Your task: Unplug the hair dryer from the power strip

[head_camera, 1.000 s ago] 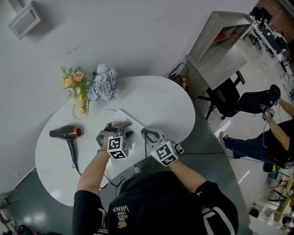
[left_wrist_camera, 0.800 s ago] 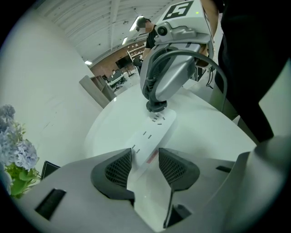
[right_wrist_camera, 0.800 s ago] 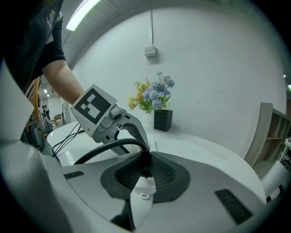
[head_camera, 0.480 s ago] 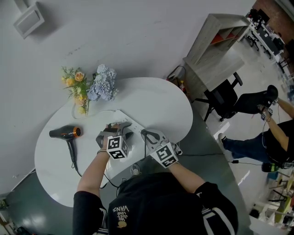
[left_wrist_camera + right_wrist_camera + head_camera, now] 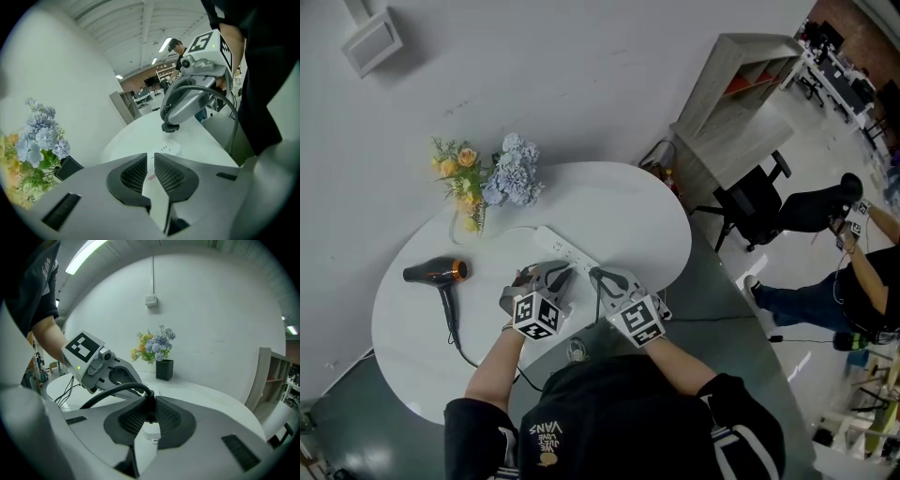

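— So, how many plugs do you count?
— One: a black plug (image 5: 148,414), pinched between the pads of the right gripper (image 5: 600,277), at the near end of the one white power strip (image 5: 565,249).
— And the dryer?
— One hair dryer (image 5: 433,273) lies on the white table (image 5: 619,202), well left of the strip.
— The left gripper (image 5: 151,165)?
— Its jaws have just been closing. They stand almost together, with nothing between them.
— Anything else?
— One bunch of flowers (image 5: 487,178), at the back.

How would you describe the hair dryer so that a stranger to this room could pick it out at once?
Find the round white table by the wall. Near its left edge, below the flowers in the head view, lies the hair dryer. Nothing else on the table is black with an orange ring.
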Tool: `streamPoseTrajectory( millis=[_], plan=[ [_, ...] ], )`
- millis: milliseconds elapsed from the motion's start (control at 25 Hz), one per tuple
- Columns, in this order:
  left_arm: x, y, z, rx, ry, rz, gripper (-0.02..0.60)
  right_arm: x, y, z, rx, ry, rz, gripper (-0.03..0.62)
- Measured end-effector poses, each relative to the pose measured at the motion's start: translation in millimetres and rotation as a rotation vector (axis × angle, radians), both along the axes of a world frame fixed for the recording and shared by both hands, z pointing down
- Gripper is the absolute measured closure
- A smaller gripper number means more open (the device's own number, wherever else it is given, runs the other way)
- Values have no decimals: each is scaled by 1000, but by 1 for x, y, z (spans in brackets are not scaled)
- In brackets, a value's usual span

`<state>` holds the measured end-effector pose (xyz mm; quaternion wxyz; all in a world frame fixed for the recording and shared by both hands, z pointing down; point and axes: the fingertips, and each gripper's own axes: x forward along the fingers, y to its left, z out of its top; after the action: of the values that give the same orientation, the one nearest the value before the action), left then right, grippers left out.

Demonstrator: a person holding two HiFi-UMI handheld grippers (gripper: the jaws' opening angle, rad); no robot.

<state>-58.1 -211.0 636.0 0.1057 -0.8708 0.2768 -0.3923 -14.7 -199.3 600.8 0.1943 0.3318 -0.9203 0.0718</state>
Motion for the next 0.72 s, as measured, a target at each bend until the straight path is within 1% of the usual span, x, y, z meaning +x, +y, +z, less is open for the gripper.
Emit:
streamPoseTrajectory(
  millis=[80,200,280,440,560,720],
  plan=[
    [0,-1,-7,5,52,-38,530,1,-2,0,2,-6,5,522],
    [-4,4,-22,8,142,-100,540,1,2,-6,4,-17,15,522],
    [-7,6,-30,13,188,-128,541,1,2,-10,7,-26,26,522],
    [-11,9,-42,26,254,-175,545,4,0,-17,16,-40,40,522],
    [-13,22,-53,31,306,-198,548,6,9,-24,14,-53,54,522],
    [-27,41,-68,36,376,-222,552,-2,22,-37,19,-55,86,522]
  ],
)
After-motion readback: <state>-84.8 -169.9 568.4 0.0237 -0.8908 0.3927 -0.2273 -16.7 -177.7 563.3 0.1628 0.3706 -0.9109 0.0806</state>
